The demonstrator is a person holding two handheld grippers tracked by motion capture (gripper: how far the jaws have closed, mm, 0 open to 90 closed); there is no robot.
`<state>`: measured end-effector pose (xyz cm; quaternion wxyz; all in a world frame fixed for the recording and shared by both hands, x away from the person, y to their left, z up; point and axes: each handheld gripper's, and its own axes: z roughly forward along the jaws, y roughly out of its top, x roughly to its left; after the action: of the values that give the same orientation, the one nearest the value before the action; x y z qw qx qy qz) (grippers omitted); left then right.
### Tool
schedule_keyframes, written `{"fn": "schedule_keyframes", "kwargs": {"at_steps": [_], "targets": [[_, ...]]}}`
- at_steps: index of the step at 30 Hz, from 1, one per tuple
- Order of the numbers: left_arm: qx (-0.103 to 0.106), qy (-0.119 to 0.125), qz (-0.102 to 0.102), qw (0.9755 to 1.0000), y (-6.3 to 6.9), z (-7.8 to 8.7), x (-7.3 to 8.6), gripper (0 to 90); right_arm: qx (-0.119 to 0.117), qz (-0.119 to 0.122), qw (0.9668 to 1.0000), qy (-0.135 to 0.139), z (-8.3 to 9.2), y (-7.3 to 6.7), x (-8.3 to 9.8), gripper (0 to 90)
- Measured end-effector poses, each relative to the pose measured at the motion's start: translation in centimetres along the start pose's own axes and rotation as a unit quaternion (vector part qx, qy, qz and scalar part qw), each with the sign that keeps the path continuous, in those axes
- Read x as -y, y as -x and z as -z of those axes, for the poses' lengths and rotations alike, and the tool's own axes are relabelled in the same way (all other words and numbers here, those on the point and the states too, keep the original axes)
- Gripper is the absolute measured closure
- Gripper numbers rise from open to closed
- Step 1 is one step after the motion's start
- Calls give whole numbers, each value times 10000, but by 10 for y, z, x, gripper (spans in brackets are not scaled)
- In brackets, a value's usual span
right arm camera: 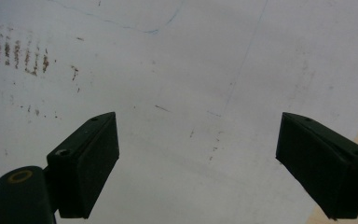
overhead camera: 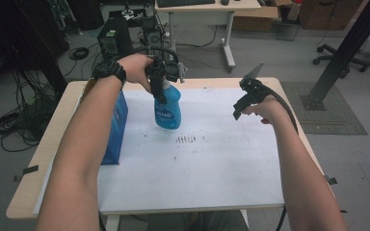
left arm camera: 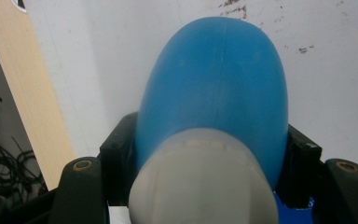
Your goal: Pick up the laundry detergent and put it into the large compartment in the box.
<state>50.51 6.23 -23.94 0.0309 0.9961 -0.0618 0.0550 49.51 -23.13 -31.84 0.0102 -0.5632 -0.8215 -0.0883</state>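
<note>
The left tool was clamped on the neck of a blue plastic spray bottle with a whitish trigger head, its black jaws pressing in from either side just under the head, as the left gripper view showed with the bottle's rounded blue shoulder bulging between them. Taking it high, at the narrow part, probably gave the jaws a waist to bite on and kept the heavier body hanging upright below. The bottle stood at the far middle of the white sheet covering the desk, its base on or just off that sheet; which one, the pictures did not settle. The right tool hung off to the right, well apart from the bottle, with its two black jaws spread wide and nothing between them, only the white sheet beneath in the right gripper view. It seemed to be held ready rather than working. Near the bottle, on the sheet, lay a patch of brownish smudge marks, perhaps the thing the spray was meant for. A blue rectangular box stood on the left part of the sheet, beside the person's left forearm, and the pale wooden edge of the desk framed it all.
</note>
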Motion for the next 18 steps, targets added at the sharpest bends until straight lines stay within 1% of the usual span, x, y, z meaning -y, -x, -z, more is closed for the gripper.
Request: {"fn": "schedule_keyframes", "kwargs": {"at_steps": [1,2,3,4,5,7,9,11,12,13,14,15,16,18], "targets": [[0,0,0,10000,0,0,0,370,0,0,10000,0,0,0,0,130],[36,-15,69,10000,0,1,0,370,0,4,10000,11,0,0,0,130],[83,-25,193,9998,0,4,0,370,-6,14,10000,12,1,-1,0,130],[106,-25,244,9996,0,5,1,370,-13,18,10000,20,1,-1,0,131],[106,-25,244,9996,0,5,1,370,-13,18,10000,20,1,-1,0,131],[139,-27,398,9991,0,8,1,370,-10,21,10000,22,1,-1,1,131],[135,-57,496,9987,-1,11,2,370,-1,29,10000,18,1,-1,1,131],[144,-110,667,9976,-1,13,3,370,7,17,10000,11,1,-1,1,131],[180,-158,839,9962,-2,16,4,370,8,22,10000,9,1,-1,1,135],[180,-158,839,9962,-2,16,4,370,0,22,10000,15,1,-1,1,136],[193,-153,908,9956,-2,18,5,370,0,22,10000,15,1,-1,1,136],[217,-139,1063,9940,-3,22,5,371,-7,12,10000,33,2,0,1,136],[217,-139,1063,9940,-3,22,5,371,-7,12,10000,33,2,0,1,136],[207,-122,1190,9926,-3,26,6,371,2,7,10000,28,3,-1,1,136]]}}
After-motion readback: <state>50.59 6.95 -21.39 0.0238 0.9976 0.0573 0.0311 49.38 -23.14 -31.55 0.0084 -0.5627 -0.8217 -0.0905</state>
